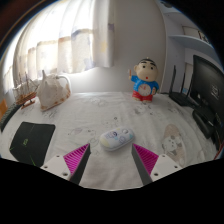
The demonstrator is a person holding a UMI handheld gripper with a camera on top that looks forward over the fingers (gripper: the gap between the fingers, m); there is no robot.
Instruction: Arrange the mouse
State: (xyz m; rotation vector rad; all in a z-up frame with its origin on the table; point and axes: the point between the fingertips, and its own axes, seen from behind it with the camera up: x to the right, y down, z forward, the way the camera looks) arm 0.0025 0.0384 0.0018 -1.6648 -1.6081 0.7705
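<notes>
A white computer mouse (116,139) lies on a pale patterned cloth (100,110) that covers the table. It rests just ahead of my gripper (112,158), roughly level with the fingertips and between their lines, with a gap at each side. My fingers are open; the pink pads (76,156) show on both sides and touch nothing. The mouse rests on the cloth by itself.
A black mouse mat (32,142) lies to the left of the fingers. A cartoon doll (145,81) stands beyond the mouse. A white bag (52,92) sits at the far left. Dark equipment (198,104) stands at the right, with curtains behind.
</notes>
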